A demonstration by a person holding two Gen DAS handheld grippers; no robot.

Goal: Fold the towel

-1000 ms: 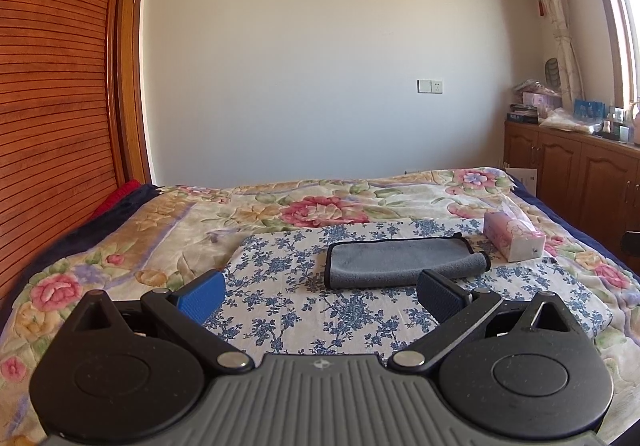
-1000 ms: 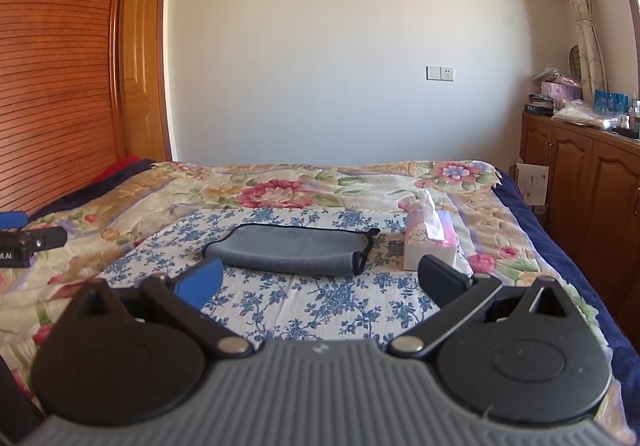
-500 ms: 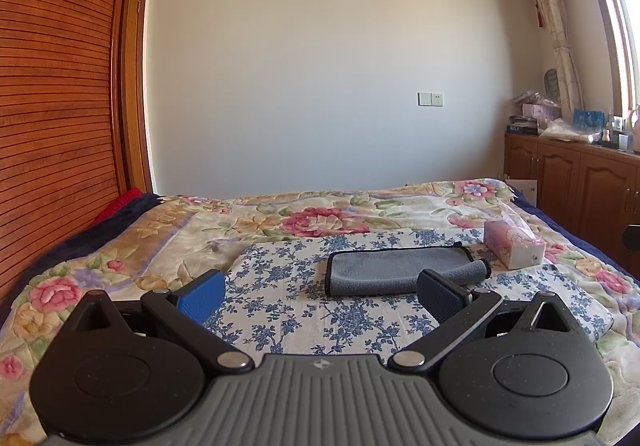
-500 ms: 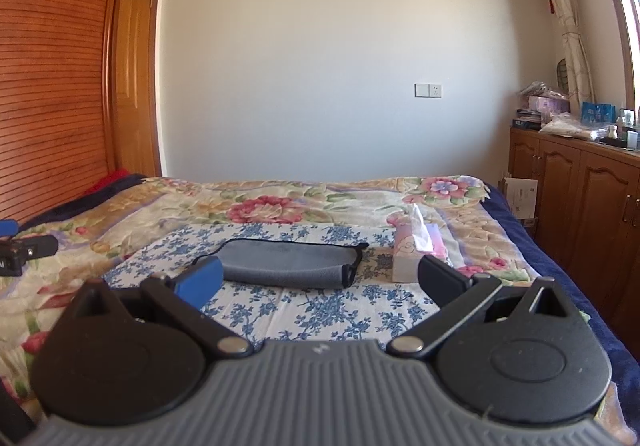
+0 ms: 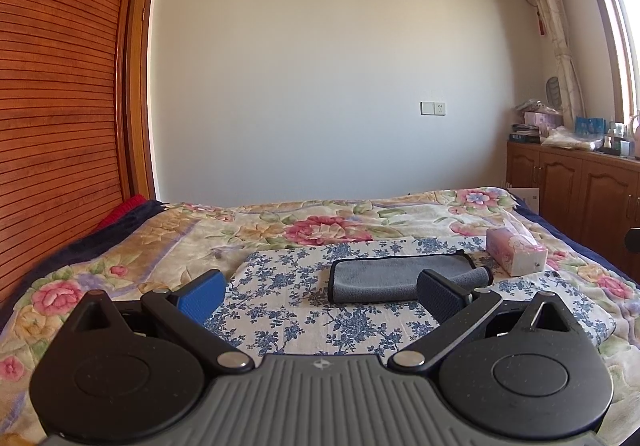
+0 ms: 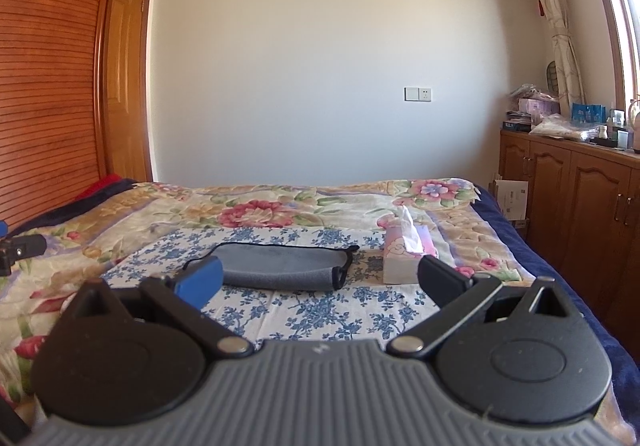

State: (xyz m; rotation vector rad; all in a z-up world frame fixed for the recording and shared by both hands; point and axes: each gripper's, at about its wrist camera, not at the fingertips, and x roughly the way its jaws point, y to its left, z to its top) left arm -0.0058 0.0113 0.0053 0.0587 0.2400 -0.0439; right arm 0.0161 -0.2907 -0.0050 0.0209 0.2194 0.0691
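Note:
A grey towel with a black hem (image 5: 384, 278) lies folded into a long strip on a blue-flowered cloth (image 5: 288, 286) on the bed. It also shows in the right wrist view (image 6: 280, 266). My left gripper (image 5: 320, 296) is open and empty, held back from the towel and above the cloth. My right gripper (image 6: 320, 282) is open and empty, also short of the towel. The left gripper's tip (image 6: 20, 248) shows at the left edge of the right wrist view.
A pink tissue box (image 5: 516, 252) stands just right of the towel, also in the right wrist view (image 6: 404, 256). A floral blanket (image 5: 320, 221) covers the bed. Wooden cabinets (image 6: 580, 205) line the right side, a slatted wooden wall (image 5: 56, 125) the left.
Both grippers have tilted upward and drawn back a little, so the bed and towel sit lower in both views. The towel has not moved. Both grippers stay open.

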